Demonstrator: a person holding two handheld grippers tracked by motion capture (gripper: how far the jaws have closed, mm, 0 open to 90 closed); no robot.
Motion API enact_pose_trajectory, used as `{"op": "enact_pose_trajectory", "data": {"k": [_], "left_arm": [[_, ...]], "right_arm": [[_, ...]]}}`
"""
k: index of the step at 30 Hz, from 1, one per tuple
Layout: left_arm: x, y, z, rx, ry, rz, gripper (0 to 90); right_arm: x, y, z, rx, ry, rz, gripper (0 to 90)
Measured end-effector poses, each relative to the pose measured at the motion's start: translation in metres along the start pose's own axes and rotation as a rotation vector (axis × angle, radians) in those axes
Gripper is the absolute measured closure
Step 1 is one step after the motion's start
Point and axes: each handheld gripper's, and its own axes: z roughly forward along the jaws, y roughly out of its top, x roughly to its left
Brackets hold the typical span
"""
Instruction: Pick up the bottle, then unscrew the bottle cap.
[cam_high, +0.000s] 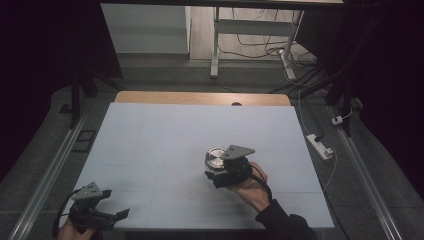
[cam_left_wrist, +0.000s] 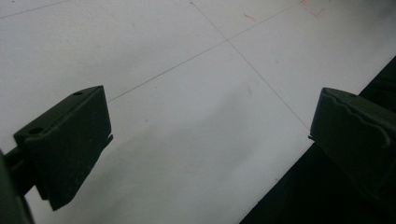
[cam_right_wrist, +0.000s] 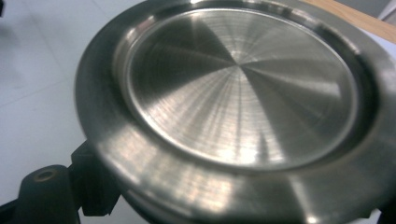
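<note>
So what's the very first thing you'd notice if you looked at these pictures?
The shiny round metal dish catches the eye first: the right claw is shut on its rim, right of the middle of the pale table. In the right gripper view it gleams with bright streaks fanning out from its middle. Next comes the left claw, down at the table's near left corner, its jaws wide open with nothing between them.

One steel dish (cam_high: 216, 158), two tongs, left (cam_high: 119, 214) and right (cam_high: 214, 176), one table (cam_high: 165, 135)
</note>
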Motion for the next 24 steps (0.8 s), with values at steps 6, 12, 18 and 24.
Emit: {"op": "enact_pose_trajectory", "data": {"k": [6, 12, 18, 24], "left_arm": [[0.0, 0.0, 0.001, 0.003, -0.001, 0.0, 0.0], [0.0, 0.0, 0.001, 0.004, -0.004, -0.002, 0.0], [0.001, 0.0, 0.0, -0.003, -0.01, -0.007, 0.0], [0.003, 0.001, -0.002, -0.049, -0.061, -0.019, 0.0]], "right_arm": [[0.014, 0.002, 0.007, 0.013, 0.061, -0.018, 15.0], [0.03, 0.004, 0.012, 0.024, 0.11, -0.042, 15.0], [0.036, 0.004, 0.015, 0.032, 0.138, -0.055, 15.0], [0.032, 0.005, 0.012, 0.023, 0.137, -0.047, 15.0]]}}
